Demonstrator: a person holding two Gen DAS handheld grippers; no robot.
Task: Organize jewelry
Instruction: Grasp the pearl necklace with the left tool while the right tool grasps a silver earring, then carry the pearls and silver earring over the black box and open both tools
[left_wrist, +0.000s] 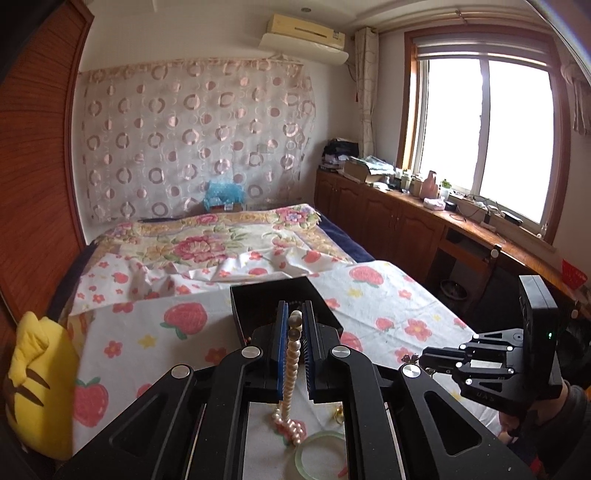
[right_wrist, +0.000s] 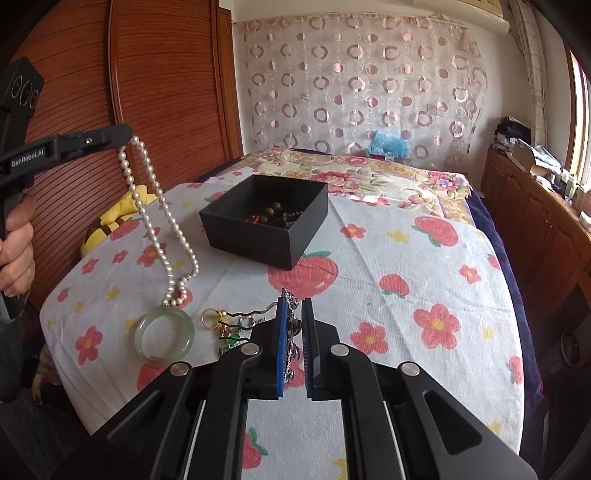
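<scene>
My left gripper (left_wrist: 294, 314) is shut on a white pearl necklace (left_wrist: 290, 373), which hangs from its tip (right_wrist: 127, 137) in a long loop (right_wrist: 162, 218) with the lower end resting on the cloth. My right gripper (right_wrist: 293, 306) is shut on a dark silver hair ornament (right_wrist: 291, 325) with a wavy pin, held just above the cloth. A black open box (right_wrist: 255, 236) with dark beads inside stands ahead of both grippers (left_wrist: 251, 295). A pale green jade bangle (right_wrist: 164, 338) lies on the cloth below the pearls (left_wrist: 321, 456).
A gold ring (right_wrist: 211, 317) and a small green piece (right_wrist: 229, 341) lie beside the bangle. The flowered cloth (right_wrist: 406, 258) covers a table in front of a bed (left_wrist: 221, 243). A yellow plush (left_wrist: 37, 384) sits at the left; a wooden cabinet (left_wrist: 388, 221) runs under the window.
</scene>
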